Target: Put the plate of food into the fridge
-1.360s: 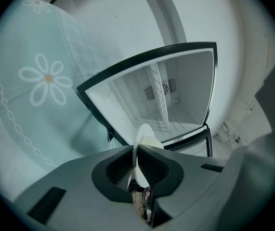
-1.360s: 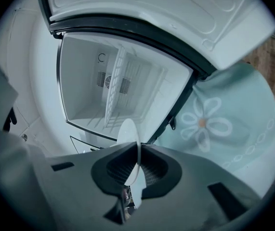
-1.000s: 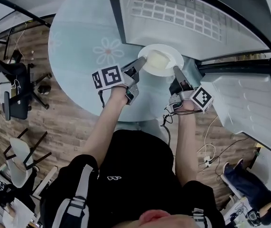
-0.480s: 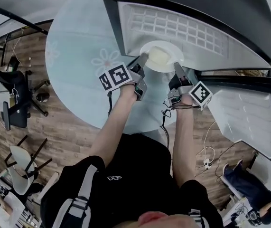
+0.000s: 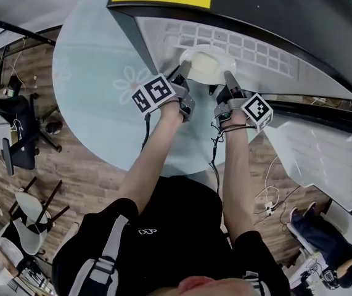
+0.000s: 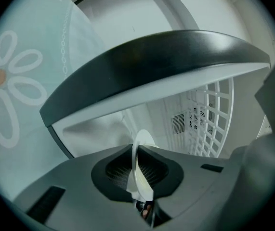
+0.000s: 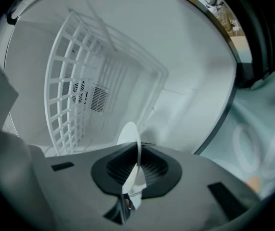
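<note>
Head view: over the round glass desk (image 5: pixel 95 103), the left gripper (image 5: pixel 184 74) has its fingers clamped on the left rim of the white plate (image 5: pixel 224 59) of pale food (image 5: pixel 206 71). The right gripper (image 5: pixel 228 79) pinches the right rim. The plate is held in the mouth of the open fridge (image 5: pixel 286 11), by its white wire shelf (image 5: pixel 256 47).

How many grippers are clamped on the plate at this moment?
2. The left gripper grips the left rim of the plate; the right gripper grips its right rim. Neither is hidden.

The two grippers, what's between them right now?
The plate of food, its rim clamped by the left gripper and right gripper; the head view shows it.
</note>
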Motion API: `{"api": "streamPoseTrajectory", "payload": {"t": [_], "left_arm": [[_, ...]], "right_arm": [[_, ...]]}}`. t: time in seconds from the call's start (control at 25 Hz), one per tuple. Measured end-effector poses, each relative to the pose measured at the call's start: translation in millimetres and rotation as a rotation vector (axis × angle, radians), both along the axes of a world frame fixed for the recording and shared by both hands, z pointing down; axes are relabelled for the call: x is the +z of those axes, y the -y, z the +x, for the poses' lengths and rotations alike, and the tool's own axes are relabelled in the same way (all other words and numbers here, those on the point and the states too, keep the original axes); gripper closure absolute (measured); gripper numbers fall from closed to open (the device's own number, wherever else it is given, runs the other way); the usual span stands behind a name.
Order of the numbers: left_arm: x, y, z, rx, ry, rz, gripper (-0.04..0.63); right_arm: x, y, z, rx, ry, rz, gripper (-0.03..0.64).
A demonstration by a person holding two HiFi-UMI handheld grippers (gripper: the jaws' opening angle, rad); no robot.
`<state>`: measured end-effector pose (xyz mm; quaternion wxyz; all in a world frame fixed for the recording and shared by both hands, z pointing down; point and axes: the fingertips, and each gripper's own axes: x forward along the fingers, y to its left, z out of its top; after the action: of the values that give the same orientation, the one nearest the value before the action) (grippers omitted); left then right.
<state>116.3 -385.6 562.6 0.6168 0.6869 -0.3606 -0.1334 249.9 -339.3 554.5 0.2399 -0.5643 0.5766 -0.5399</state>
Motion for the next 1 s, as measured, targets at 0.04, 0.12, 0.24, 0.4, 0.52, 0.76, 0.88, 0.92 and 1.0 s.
{"api": "streamPoseTrajectory", "payload": {"t": [0.04,0.12,0.24,0.4,0.52,0.76,0.88,0.92,1.0], "left_arm": [[2,1,1,0.001,0.005,-0.004,0.569],[7,3,3,0.006,0.019,-0.014,0.575],[13,3,5,0.018,0.048,-0.034,0.571],[21,3,6,0.042,0.088,-0.051,0.551],[21,5,6,0.064,0.101,-0.042,0.549],[13,1,7,0.115,0.079,-0.038,0.391],[14,-4,4,0.124,0.097,-0.049,0.365],[15,-6,3,0.128,0.114,-0.051,0.365],[15,-11,3,0.146,0.145,-0.049,0.356]], "right_arm": [[3,1,1,0.006,-0.002,-0.005,0.597],[8,3,4,0.018,-0.011,-0.023,0.593],[12,5,6,0.033,-0.05,-0.051,0.578],[15,5,9,0.056,-0.098,-0.074,0.554],[18,6,10,0.061,-0.12,-0.092,0.555],[21,3,18,0.061,-0.247,-0.144,0.52],[15,3,22,0.039,-0.306,-0.138,0.499],[12,3,22,0.027,-0.328,-0.134,0.499],[6,3,23,0.01,-0.366,-0.127,0.499]]}}
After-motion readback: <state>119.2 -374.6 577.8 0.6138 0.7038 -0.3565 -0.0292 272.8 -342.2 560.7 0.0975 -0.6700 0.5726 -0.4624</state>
